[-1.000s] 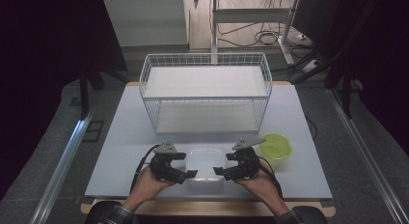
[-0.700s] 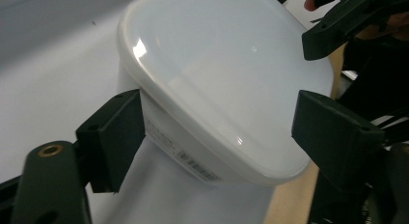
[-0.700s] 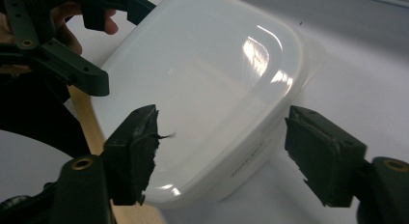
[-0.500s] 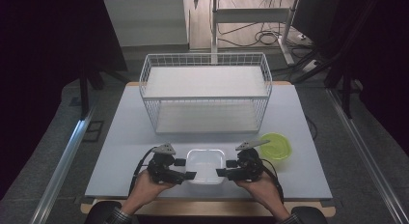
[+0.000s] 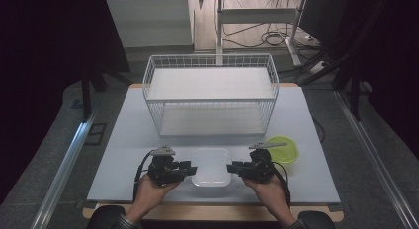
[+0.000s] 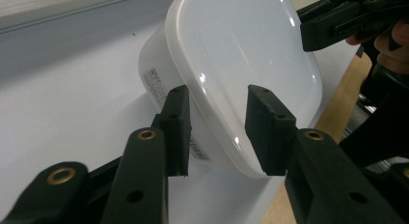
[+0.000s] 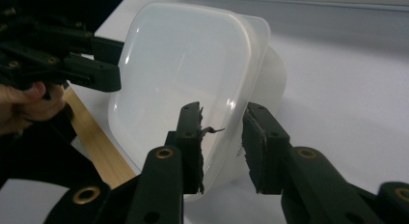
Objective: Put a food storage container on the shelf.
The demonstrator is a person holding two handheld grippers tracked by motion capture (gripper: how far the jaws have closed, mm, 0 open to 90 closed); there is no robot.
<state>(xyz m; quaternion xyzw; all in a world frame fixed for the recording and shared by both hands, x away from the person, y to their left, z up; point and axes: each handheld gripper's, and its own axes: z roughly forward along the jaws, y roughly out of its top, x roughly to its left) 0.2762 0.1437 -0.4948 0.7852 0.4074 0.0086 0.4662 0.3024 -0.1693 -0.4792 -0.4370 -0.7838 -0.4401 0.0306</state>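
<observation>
A small printed label sits on the side wall of the white plastic container, its text too fine to read, and a second sticker lies lower down behind the jaw. The container is a translucent, rounded-corner box with a smooth lid (glossy enough to catch highlights), standing near the front edge of the pale table, between the two hands. The left gripper has its jaws closing on the box's left rim, pads at the lid edge; the right gripper has been closing likewise on the right rim. A white wire basket stands behind, a green lid just beside the right hand.
</observation>
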